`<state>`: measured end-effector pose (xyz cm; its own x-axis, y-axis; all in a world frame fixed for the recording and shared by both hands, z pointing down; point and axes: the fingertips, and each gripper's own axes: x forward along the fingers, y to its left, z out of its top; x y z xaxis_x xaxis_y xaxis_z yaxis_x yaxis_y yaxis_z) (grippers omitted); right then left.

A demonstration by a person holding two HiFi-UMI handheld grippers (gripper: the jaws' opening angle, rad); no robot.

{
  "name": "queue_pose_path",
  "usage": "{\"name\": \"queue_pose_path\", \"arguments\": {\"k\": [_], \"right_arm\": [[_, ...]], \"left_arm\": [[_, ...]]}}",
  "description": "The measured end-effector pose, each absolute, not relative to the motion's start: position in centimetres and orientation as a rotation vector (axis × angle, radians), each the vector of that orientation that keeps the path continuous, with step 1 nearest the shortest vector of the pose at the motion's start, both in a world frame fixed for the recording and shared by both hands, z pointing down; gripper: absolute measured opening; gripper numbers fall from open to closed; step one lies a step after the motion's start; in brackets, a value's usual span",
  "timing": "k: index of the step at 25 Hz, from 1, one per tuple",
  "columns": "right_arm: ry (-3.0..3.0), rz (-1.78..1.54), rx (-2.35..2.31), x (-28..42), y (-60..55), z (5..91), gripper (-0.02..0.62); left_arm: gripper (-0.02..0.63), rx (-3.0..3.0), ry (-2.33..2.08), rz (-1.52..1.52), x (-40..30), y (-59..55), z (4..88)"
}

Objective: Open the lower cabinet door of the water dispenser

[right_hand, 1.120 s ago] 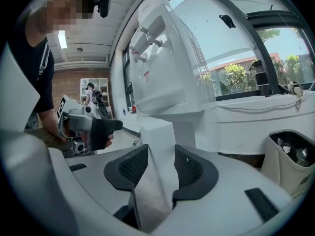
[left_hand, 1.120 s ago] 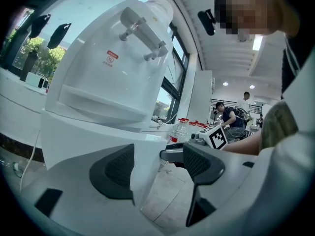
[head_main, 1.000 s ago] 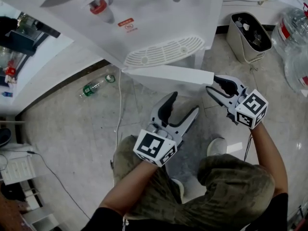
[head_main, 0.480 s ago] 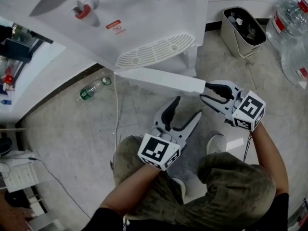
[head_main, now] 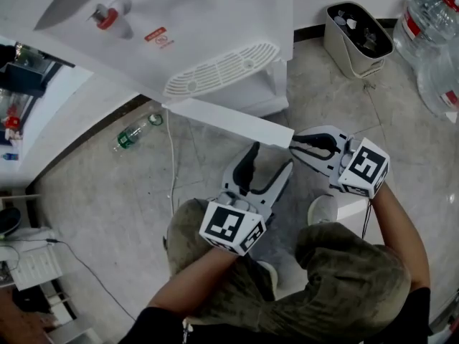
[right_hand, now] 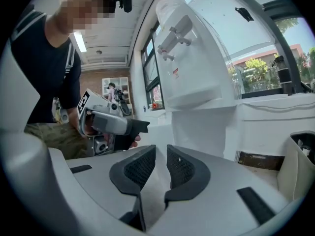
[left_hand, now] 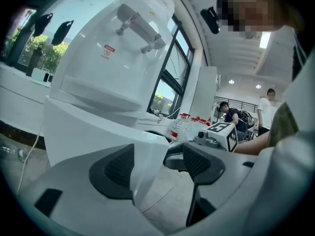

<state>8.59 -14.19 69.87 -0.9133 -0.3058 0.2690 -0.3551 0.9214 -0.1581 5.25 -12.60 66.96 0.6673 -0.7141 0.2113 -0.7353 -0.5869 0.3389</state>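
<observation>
The white water dispenser (head_main: 193, 27) stands at the top of the head view. Its lower cabinet door (head_main: 229, 120) is swung out as a long white slab. My right gripper (head_main: 295, 145) is at the door's free end, and its jaws are closing with the door's edge between the pads (right_hand: 140, 168). My left gripper (head_main: 271, 158) hangs open just below the door, touching nothing. In the left gripper view the door panel (left_hand: 98, 132) stands ahead of the open left gripper (left_hand: 157, 163). The right gripper view shows the dispenser (right_hand: 192, 68) beyond the right gripper (right_hand: 161, 166).
A green-labelled bottle (head_main: 140, 129) and a white cable (head_main: 174, 163) lie on the tiled floor to the left. A beige bin (head_main: 356, 38) and large water jugs (head_main: 434, 41) stand at the right. A white counter (head_main: 50, 113) runs along the left. The person's shoe (head_main: 324, 210) is below the right gripper.
My right gripper has moved left onto the door's free end and its jaws have narrowed round the edge. The left gripper has barely shifted.
</observation>
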Motion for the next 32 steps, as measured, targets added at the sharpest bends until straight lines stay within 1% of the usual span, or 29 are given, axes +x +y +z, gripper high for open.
{"name": "queue_pose_path", "arguments": {"k": [6, 9, 11, 13, 15, 17, 22, 25, 29, 32], "right_arm": [[-2.867, 0.31, 0.441, 8.1, -12.9, 69.9, 0.061], [-2.871, 0.319, 0.494, 8.5, -13.6, 70.0, 0.067], [-2.85, 0.308, 0.54, 9.0, -14.4, 70.2, 0.119], [-2.845, 0.304, 0.592, 9.4, -15.3, 70.4, 0.133], [-2.861, 0.345, 0.641, 9.9, -16.0, 70.6, 0.175], [-2.869, 0.38, 0.655, 10.2, -16.4, 70.7, 0.203], [-2.867, 0.318, 0.522, 8.5, -15.0, 71.0, 0.204], [-2.864, 0.26, 0.456, 7.8, -13.7, 71.1, 0.161], [-2.896, 0.313, 0.333, 7.2, -12.2, 71.1, 0.157], [-2.905, 0.314, 0.218, 6.5, -11.3, 71.1, 0.131]], "left_arm": [[0.287, 2.41, -1.119, 0.096, 5.3, -11.1, 68.2], [0.287, 2.373, -1.136, 0.095, 4.9, -11.0, 68.8], [0.287, 2.357, -1.144, 0.096, 4.8, -11.2, 69.0], [0.287, 2.364, -1.142, 0.095, 5.1, -11.3, 68.9], [0.287, 2.38, -1.128, 0.093, 5.7, -11.4, 68.8], [0.287, 2.395, -1.111, 0.095, 6.3, -11.4, 68.8], [0.287, 2.426, -1.128, 0.106, 6.8, -11.6, 68.2], [0.287, 2.435, -1.129, 0.072, 6.6, -11.3, 67.9], [0.284, 2.381, -1.12, 0.037, 5.6, -10.3, 67.8], [0.276, 2.361, -1.15, 0.037, 4.9, -9.5, 67.8]]}}
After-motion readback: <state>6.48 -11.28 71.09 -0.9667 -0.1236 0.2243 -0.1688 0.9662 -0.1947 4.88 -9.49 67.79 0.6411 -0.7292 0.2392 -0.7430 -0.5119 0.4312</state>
